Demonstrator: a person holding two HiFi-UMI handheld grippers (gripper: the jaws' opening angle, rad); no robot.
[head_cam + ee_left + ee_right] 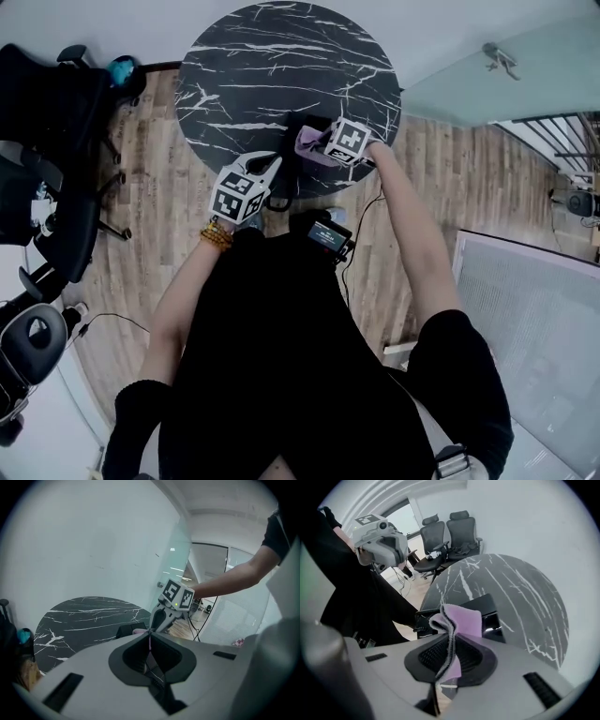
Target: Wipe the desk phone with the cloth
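A black desk phone (490,607) sits near the front edge of a round black marble table (272,56). My right gripper (451,637) is shut on a folded purple cloth (461,620) and holds it just above the phone. In the head view the cloth (310,142) hangs over the phone (298,125), which it mostly hides, with the right gripper (325,146) beside it. My left gripper (273,165) hovers by the table's near edge, left of the phone, jaws together and empty. From the left gripper (150,633) view I see the phone (125,630) and the right gripper (174,603).
Black office chairs (52,178) stand on the wooden floor to the left of the table. A glass wall (497,80) runs at the right. A cable (361,225) trails from a small device (328,234) at the person's waist.
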